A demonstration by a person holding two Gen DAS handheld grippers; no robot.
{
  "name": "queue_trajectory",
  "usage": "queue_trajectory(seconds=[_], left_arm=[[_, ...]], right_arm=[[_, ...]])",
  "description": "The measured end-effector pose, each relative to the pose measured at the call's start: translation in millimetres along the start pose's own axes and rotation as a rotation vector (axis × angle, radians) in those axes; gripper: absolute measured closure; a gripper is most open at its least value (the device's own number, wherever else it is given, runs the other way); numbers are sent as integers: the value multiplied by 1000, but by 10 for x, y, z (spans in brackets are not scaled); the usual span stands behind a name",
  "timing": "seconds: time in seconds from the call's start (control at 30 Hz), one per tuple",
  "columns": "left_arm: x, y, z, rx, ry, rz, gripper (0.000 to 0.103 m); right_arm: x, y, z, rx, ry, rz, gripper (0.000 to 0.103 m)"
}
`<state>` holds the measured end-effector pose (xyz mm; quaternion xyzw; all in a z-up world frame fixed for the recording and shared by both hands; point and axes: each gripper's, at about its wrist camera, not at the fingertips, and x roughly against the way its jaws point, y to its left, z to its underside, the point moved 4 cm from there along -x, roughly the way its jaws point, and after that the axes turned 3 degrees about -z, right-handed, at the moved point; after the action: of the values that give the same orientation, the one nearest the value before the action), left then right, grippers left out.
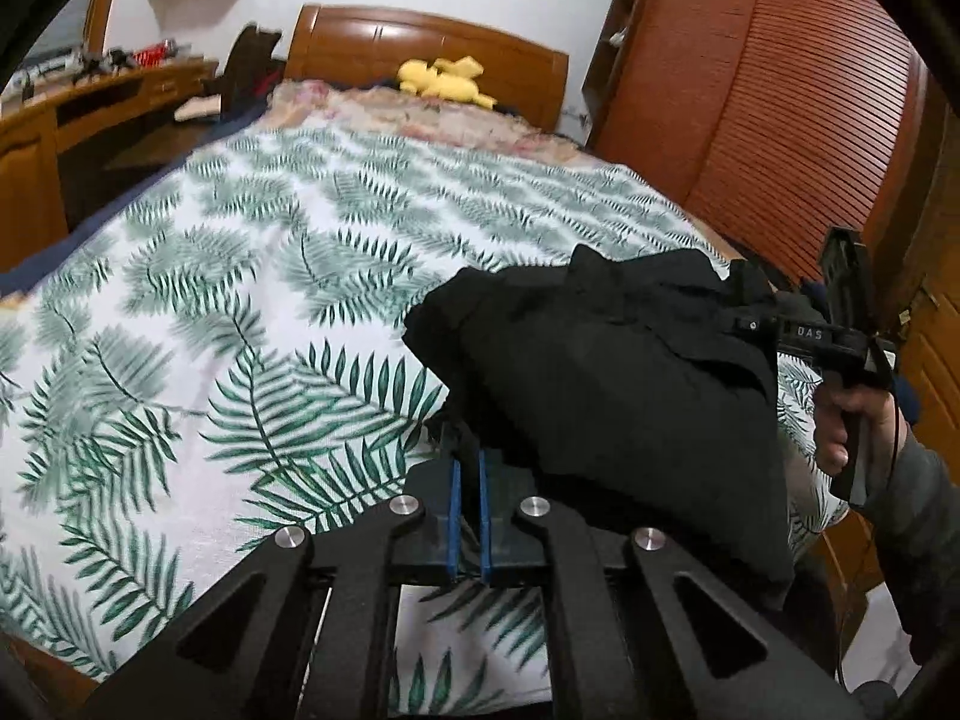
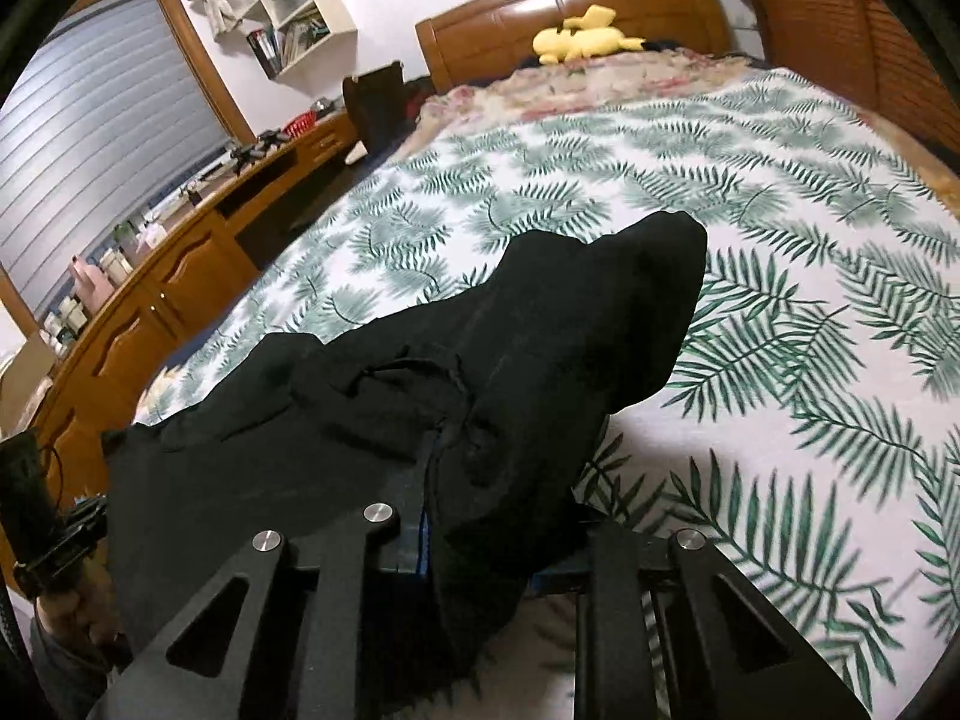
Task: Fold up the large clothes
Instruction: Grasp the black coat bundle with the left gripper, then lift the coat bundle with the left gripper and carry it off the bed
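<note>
A black garment [image 1: 612, 378] hangs bunched above the fern-print bedspread [image 1: 252, 300], held up between my two grippers. My left gripper [image 1: 470, 450] shows its blue pads [image 1: 455, 492] nearly together, and the garment's lower left edge is pinched at their tips. My right gripper [image 1: 750, 321] grips the garment's upper right corner, with a hand [image 1: 846, 420] on its handle. In the right wrist view the garment [image 2: 540, 360] drapes over the right gripper [image 2: 474, 510] and hides most of its fingers. Only a strip of blue pad [image 2: 425, 531] shows, with cloth pressed against it.
A yellow plush toy [image 1: 444, 81] lies by the wooden headboard [image 1: 420, 42]. A wooden desk [image 2: 180, 276] with small items runs along the bed's left side, below a window blind [image 2: 102, 138]. A slatted wardrobe [image 1: 780, 96] stands to the right.
</note>
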<state>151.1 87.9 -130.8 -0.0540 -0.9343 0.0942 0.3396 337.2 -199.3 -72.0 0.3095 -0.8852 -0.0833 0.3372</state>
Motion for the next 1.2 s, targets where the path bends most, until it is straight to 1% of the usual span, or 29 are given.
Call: queue_trajectory(seconds=[0.13, 0.3, 0.4, 0.5, 0.57, 0.67, 0.9, 0.97, 1.03, 1.2], left_arm=[[223, -69, -99, 0, -42, 2, 98], [513, -217, -231, -38, -89, -28, 98], [612, -252, -271, -57, -108, -52, 98], [747, -215, -264, -58, -136, -70, 98], [810, -148, -243, -50, -151, -75, 98], [848, 91, -203, -16, -160, -79, 98], [823, 709, -125, 25, -152, -105, 98], [837, 951, -109, 48, -150, -121, 98], [864, 1102, -108, 58, -153, -139, 98], [1006, 1618, -126, 90, -170, -216, 98]], right_arm=[[295, 58, 34, -2, -32, -9, 81], [608, 139, 98, 15, -63, -18, 81], [677, 198, 121, 22, -65, -25, 81], [652, 288, 116, 39, -56, -34, 81], [579, 350, 110, 59, -43, -36, 81], [408, 487, 65, 92, -17, -37, 81], [-276, 869, -132, 163, 64, -61, 81], [-509, 1019, -232, 184, 86, -75, 81], [-722, 1184, -335, 209, 103, -93, 81], [-1287, 1610, -583, 274, 142, -159, 81]])
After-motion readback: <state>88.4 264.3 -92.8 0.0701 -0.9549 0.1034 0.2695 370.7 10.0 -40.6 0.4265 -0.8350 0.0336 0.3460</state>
